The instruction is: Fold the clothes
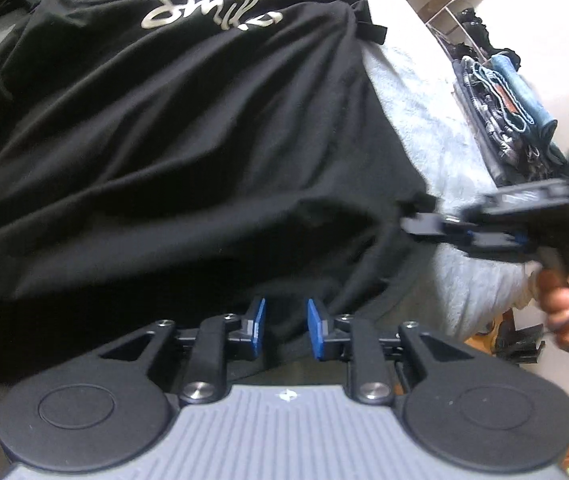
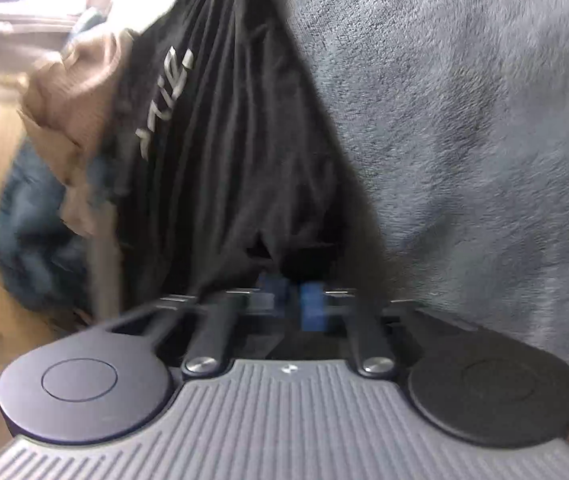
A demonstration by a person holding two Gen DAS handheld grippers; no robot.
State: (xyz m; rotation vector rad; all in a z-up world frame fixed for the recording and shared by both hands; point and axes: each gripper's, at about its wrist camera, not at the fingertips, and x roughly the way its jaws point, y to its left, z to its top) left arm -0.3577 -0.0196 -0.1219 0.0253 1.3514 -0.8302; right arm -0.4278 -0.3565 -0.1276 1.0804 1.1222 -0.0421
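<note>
On the grey fleece blanket [image 1: 424,128] the black T-shirt [image 1: 172,152] lay spread, print up, still rumpled and unfolded; judging by that, the folding had barely begun. The left hand-held gripper [image 1: 284,326] stood narrowly parted at the hem nearest it, gripping nothing. The right hand-held gripper [image 2: 290,298] was pinched on the shirt's side edge.

We see a black shirt [image 1: 172,140] with cream script lettering [image 1: 212,10] on a pale grey fleecy blanket [image 1: 424,120]. At two o'clock lies blue denim [image 1: 512,92]. Each tool [image 1: 284,326] is black with blue pads [image 1: 258,320].
</note>
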